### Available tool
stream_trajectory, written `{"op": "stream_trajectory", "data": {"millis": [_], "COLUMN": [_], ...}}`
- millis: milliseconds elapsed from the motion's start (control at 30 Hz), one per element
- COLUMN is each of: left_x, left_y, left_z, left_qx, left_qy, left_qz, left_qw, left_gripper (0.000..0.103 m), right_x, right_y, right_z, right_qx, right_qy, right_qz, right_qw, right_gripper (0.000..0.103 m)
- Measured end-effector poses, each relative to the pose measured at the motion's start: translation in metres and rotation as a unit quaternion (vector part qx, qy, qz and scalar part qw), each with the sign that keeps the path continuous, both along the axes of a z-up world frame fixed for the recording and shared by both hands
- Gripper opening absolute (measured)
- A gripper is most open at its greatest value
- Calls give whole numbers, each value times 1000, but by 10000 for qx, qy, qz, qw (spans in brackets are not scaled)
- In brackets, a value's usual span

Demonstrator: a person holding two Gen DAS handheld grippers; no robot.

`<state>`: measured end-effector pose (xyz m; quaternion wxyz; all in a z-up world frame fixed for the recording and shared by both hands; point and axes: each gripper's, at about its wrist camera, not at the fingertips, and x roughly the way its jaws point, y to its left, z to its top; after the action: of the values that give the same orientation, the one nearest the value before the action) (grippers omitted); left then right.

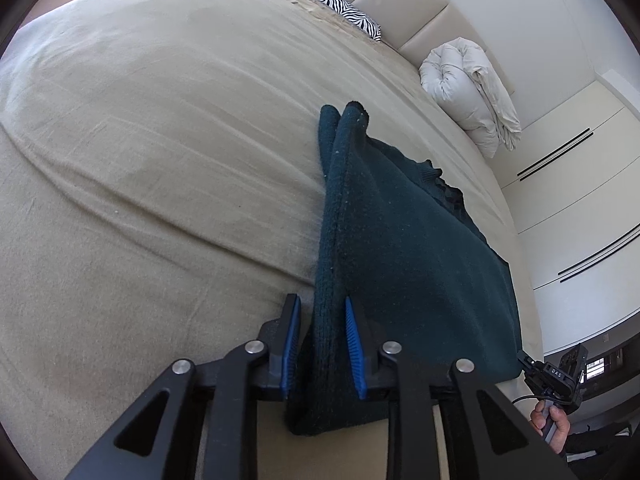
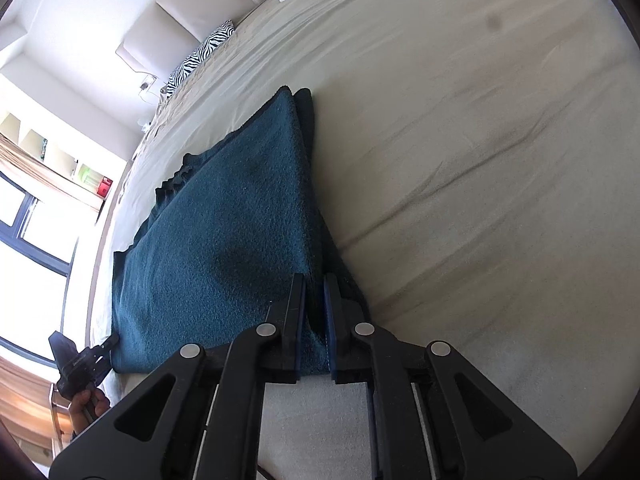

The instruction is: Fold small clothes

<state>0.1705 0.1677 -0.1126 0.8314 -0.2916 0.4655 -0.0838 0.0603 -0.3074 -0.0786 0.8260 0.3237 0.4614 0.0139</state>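
Note:
A dark teal knitted garment (image 1: pixel 412 256) lies on the beige bed sheet (image 1: pixel 160 160), folded over so two layers show along its edge. My left gripper (image 1: pixel 322 304) straddles its near left corner, and the blue pads (image 1: pixel 354 344) stand a little apart with the thick edge between them. In the right wrist view the same garment (image 2: pixel 224 240) stretches away, and my right gripper (image 2: pixel 315 280) is shut on its near right corner. Each gripper shows in the other's view, at the garment's opposite corner: the right one (image 1: pixel 556 380), the left one (image 2: pixel 80 364).
A zebra-print pillow (image 1: pixel 340 8) and a rolled white duvet (image 1: pixel 468 88) lie at the head of the bed by the padded headboard (image 1: pixel 420 4). White wardrobe doors (image 1: pixel 580 200) stand beside the bed. A window (image 2: pixel 28 240) and shelves are on the other side.

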Motion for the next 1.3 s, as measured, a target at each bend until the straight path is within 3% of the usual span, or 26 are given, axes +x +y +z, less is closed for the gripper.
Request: {"op": "stream_trajectory", "data": {"millis": [67,100,167,200,300,433,533,633,700,800,867,933,1100,1200,1267,1300], "left_x": [-5,-5,0,5,34,92,132,157,161,156,155,156,157,156,148,142], "left_y": [2,2,-5,-10,-32,-66,-88,-82,-70,-50,-42,-37,-28,-19,-15,-16], "left_z": [18,28,49,59,78,71,53,24,10,-2,-5,-7,-10,-11,-4,3], "left_qx": [330,432,588,643,704,787,1095,1104,1070,512,340,191,-129,-357,-247,-82], "left_qy": [-163,-293,-537,-671,-1009,-1061,-892,-547,-536,-708,-748,-763,-764,-714,-677,-658], "left_qz": [208,251,192,130,-113,-365,-576,-459,-338,-255,-265,-280,-255,-137,27,111], "left_qw": [9991,9983,9966,9956,9923,9906,9883,9913,9922,9958,9963,9965,9967,9967,9974,9977], "left_gripper": [39,42,43,46,55,55,55,54,46,41,34,31,31,27,27,32], "right_x": [-5,-8,-11,-11,7,59,106,145,165,183,189,189,178,168,157,150], "right_y": [-1,-1,-1,0,17,62,98,127,142,141,128,103,30,-2,-13,-14], "right_z": [11,18,36,45,71,77,58,28,10,-11,-21,-32,-46,-39,-33,-25], "right_qx": [-207,-367,-570,-590,-506,165,512,1091,1377,1471,1707,1980,2204,1794,1675,1657], "right_qy": [-70,-133,-346,-525,-921,-1134,-965,-677,-605,-600,-693,-784,-972,-878,-743,-804], "right_qz": [-105,-175,-280,-313,1,766,1109,1267,1334,1148,960,741,-273,-882,-1220,-1260], "right_qw": [9997,9991,9974,9964,9945,9905,9878,9836,9796,9806,9782,9742,9702,9759,9755,9748], "right_gripper": [20,29,59,59,59,59,59,57,57,51,34,30,28,30,31,32]}}
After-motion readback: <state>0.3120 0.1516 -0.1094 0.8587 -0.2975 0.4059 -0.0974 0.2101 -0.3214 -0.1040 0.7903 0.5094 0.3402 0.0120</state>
